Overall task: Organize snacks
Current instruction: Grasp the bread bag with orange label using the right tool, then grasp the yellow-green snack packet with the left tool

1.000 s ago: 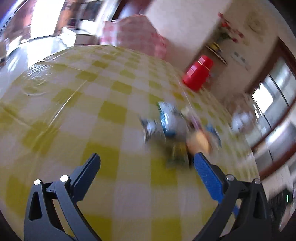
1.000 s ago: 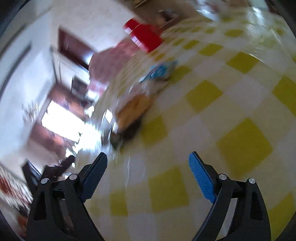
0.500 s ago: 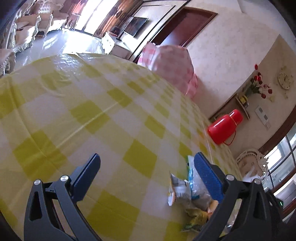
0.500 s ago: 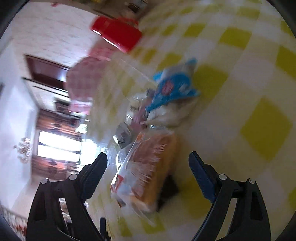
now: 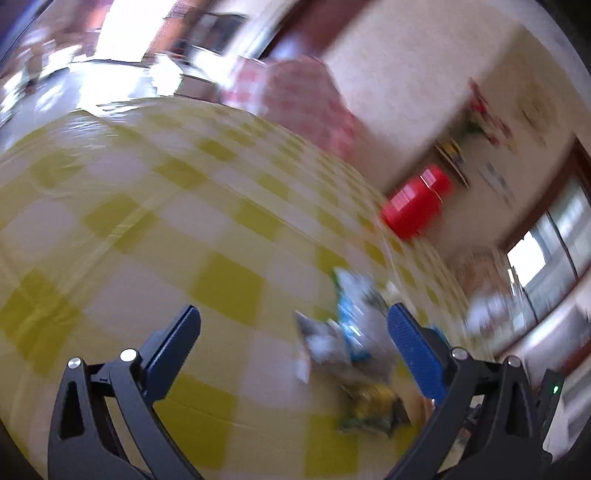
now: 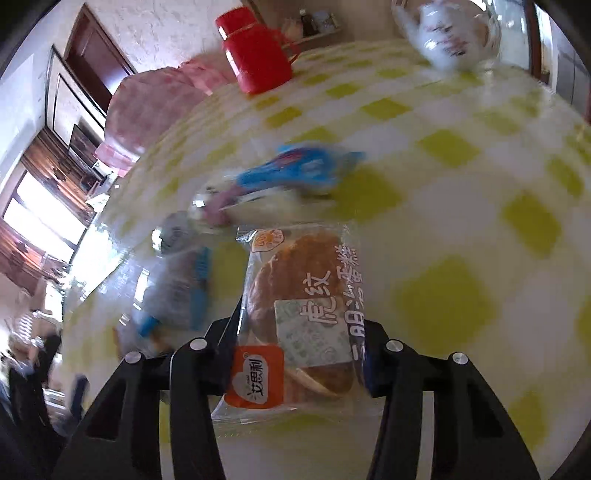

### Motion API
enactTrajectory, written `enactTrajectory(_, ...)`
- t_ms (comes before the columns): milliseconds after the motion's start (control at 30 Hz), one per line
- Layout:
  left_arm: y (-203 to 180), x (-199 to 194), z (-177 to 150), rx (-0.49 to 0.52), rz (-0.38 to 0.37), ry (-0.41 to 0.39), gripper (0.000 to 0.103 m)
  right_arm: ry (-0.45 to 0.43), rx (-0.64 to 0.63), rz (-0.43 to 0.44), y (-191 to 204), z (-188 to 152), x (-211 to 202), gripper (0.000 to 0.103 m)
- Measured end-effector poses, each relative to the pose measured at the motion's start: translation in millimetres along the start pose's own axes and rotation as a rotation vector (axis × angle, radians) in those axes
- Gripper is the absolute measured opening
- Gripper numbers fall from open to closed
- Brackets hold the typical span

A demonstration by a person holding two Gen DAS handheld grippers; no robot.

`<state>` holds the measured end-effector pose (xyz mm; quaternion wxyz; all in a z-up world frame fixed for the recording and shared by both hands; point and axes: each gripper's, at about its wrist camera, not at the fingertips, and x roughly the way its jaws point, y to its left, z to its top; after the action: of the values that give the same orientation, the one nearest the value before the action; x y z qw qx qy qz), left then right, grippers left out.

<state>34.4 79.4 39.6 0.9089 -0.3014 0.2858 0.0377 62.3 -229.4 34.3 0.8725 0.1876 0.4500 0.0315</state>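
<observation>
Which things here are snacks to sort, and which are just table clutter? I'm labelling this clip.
Job:
- cake packet, gripped between the right gripper fingers
- blue snack packet
- blurred wrappers near the open left gripper

Lying about:
- red flask
- white teapot
- checked tablecloth

Black tongs (image 5: 293, 323), blue ribbed pads (image 5: 413, 350)

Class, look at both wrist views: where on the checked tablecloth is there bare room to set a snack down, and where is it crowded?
Bare cloth lies right of the cake packet held in the right gripper, between it and the teapot. In the left view, open cloth spreads left of the snack pile, ahead of the open left gripper. It is crowded around the blue packet.
</observation>
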Motion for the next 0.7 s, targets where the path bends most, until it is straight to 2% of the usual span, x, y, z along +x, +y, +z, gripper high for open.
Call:
enactTrajectory(100, -30, 4, -12, 0.141, -0.06, 0.087, 0.101, -0.037, -0.026, -0.018, -27, -15, -18, 0.049)
enactTrajectory(233, -60, 14, -31, 0.311, 0.0, 0.147, 0.101, -0.067, -0.039, -0.002, -40, -27, -30, 0.049)
enactTrajectory(367, -64, 27, -44, 0.336, 0.04, 0.201, 0.101, -0.062, -0.049, 0.002, -46, -28, -30, 0.05)
enactTrajectory(500, -69, 32, -56, 0.363, 0.062, 0.24, 0.101, -0.036, -0.088, -0.049, -45, -32, -24, 0.05)
enactTrajectory(700, -71, 26, -63, 0.377, 0.086, 0.239, 0.101, -0.042, -0.152, -0.089, -38, -34, -20, 0.049)
